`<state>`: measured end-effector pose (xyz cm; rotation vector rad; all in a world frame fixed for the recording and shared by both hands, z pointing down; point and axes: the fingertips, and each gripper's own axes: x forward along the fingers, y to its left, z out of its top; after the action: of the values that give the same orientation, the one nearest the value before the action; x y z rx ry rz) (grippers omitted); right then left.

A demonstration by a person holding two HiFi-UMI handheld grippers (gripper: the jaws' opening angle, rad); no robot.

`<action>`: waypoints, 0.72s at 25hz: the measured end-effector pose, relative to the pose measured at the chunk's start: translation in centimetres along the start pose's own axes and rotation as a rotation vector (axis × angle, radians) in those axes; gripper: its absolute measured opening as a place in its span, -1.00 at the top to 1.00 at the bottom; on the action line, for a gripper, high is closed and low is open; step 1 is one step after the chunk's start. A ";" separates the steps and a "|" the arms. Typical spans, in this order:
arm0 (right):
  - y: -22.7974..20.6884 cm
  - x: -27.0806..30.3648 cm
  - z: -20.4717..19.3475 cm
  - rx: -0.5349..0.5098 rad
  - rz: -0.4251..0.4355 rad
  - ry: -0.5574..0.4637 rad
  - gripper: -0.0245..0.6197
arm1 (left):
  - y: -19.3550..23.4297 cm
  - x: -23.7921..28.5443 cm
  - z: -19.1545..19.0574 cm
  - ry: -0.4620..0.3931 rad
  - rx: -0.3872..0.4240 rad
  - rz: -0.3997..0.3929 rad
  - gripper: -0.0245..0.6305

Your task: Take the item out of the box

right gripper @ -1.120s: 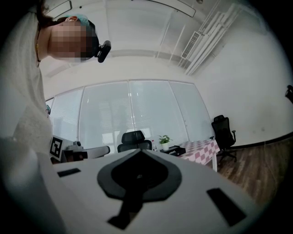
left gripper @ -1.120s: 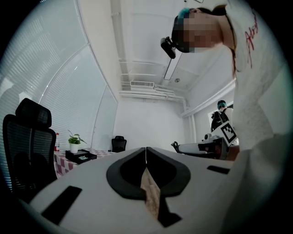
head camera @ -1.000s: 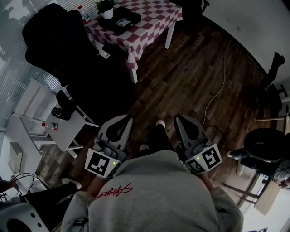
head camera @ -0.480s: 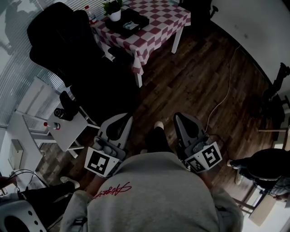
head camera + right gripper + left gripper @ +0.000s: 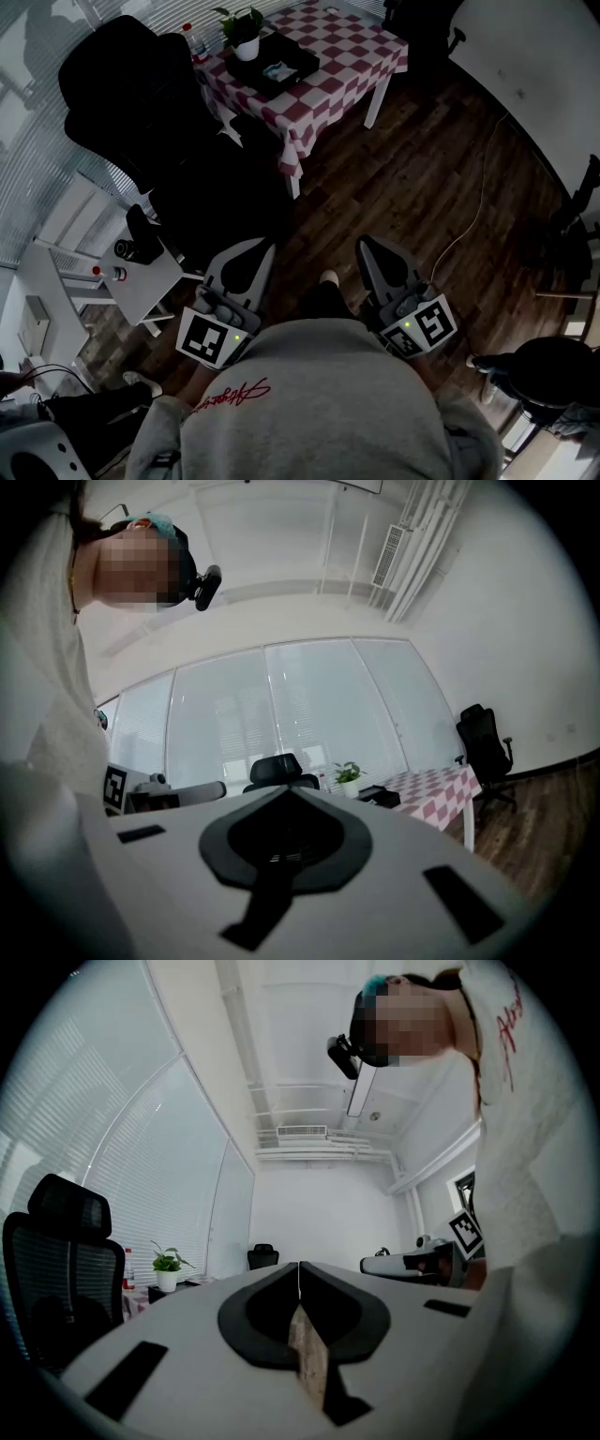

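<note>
A dark wood floor (image 5: 403, 178) is filling most of the head view, with a checked table (image 5: 352, 70) standing at its far end. The person, in a grey sweatshirt (image 5: 309, 403), is standing well short of the table and facing it. A black chair (image 5: 131, 103) is sitting just left of the table, close against the hanging cloth. A white stand (image 5: 141, 281) is sitting nearer the person than the table and off to its left, carrying a few small dark things too small to tell. The left gripper (image 5: 267, 247) and the right gripper (image 5: 362, 242) are both pointing toward the table while being held close to the body, side by side and well apart from the table's near edge. In the left gripper view the two jaws are meeting along one thin seam with nothing caught between them. In the right gripper view the jaws are likewise pressing together and gripping nothing. A black box (image 5: 305, 64) is resting on the table's left half, near the far corner. A thin cable (image 5: 469, 225) is trailing across the floor to the right of the table. A plant (image 5: 244, 33) in a white pot is standing on the table just behind the box, and a bottle (image 5: 194, 42) is standing at the table's left edge. The item (image 5: 277, 69), small and pale, is lying inside the box.
</note>
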<state>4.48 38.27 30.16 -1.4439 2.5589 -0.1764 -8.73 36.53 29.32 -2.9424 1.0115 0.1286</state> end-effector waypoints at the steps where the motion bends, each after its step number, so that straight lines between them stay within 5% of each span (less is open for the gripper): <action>1: -0.5 0.5 0.2 -0.003 0.005 0.002 0.89 | 0.4 0.6 0.1 -0.002 0.000 0.005 0.87; 18: -8.9 8.4 2.1 0.024 0.103 0.027 0.89 | 5.8 9.4 0.8 0.004 0.018 0.097 0.87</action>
<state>8.11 26.49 28.94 -1.3064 2.6357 -0.2113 -4.96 26.18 27.66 -2.8795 1.1501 0.1150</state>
